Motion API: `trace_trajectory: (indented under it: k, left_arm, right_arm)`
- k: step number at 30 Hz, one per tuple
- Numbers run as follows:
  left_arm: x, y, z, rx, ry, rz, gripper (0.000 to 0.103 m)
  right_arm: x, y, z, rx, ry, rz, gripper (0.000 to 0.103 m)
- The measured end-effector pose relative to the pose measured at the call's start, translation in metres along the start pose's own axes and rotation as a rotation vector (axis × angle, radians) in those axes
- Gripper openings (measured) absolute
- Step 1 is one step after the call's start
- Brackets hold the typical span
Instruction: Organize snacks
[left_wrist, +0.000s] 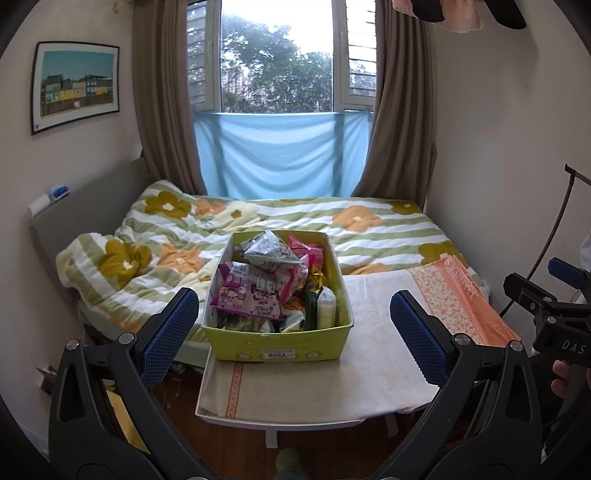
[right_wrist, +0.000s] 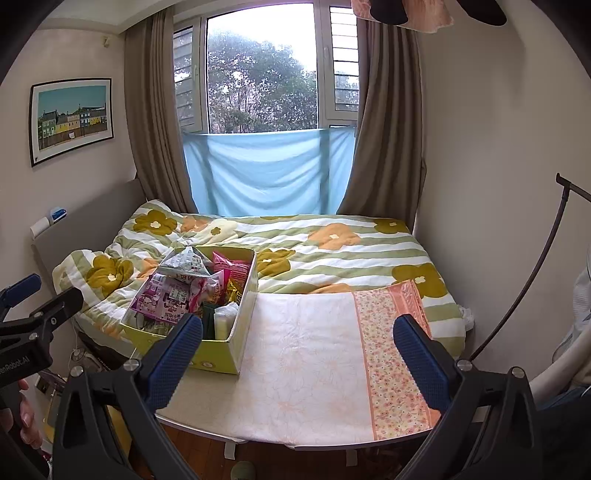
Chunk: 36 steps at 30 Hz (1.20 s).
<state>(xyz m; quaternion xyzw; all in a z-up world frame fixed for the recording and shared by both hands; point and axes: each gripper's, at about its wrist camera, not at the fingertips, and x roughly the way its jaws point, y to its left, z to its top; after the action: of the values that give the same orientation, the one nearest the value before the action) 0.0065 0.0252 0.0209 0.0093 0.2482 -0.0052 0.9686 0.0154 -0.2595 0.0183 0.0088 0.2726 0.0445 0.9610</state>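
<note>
A yellow-green cardboard box (left_wrist: 277, 345) full of snack packets stands on the left part of a small cloth-covered table (left_wrist: 369, 376). On top lie a purple-pink packet (left_wrist: 251, 295), a grey foil packet (left_wrist: 271, 251) and a pink packet (left_wrist: 306, 247); a pale bottle (left_wrist: 327, 308) stands at its right side. My left gripper (left_wrist: 295, 325) is open, held short of the box with nothing between its fingers. My right gripper (right_wrist: 299, 350) is open above the bare cloth, right of the box (right_wrist: 218, 354). Each gripper shows at the edge of the other's view.
Behind the table is a bed with a flowered green-striped quilt (left_wrist: 369, 225). The table cloth has an orange patterned band (right_wrist: 395, 362) on its right side. Brown curtains and a window with a blue cloth (left_wrist: 280, 155) lie beyond. A dark curved stand (right_wrist: 532, 280) rises at the right wall.
</note>
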Motion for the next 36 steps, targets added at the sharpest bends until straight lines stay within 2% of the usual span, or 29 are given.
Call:
trace_trajectory:
  k: [25, 36]
  left_arm:
    - [0.0018, 0.0027, -0.0008, 0.003, 0.003, -0.010, 0.103]
    - [-0.0012, 0.0049, -0.0005, 0.017, -0.019, 0.014, 0.103]
  right_arm:
    - [-0.0003, 0.0044, 0.0003, 0.002, 0.005, -0.017, 0.103]
    - [-0.0012, 0.0046, 0.0007, 0.005, 0.003, -0.016, 0.103]
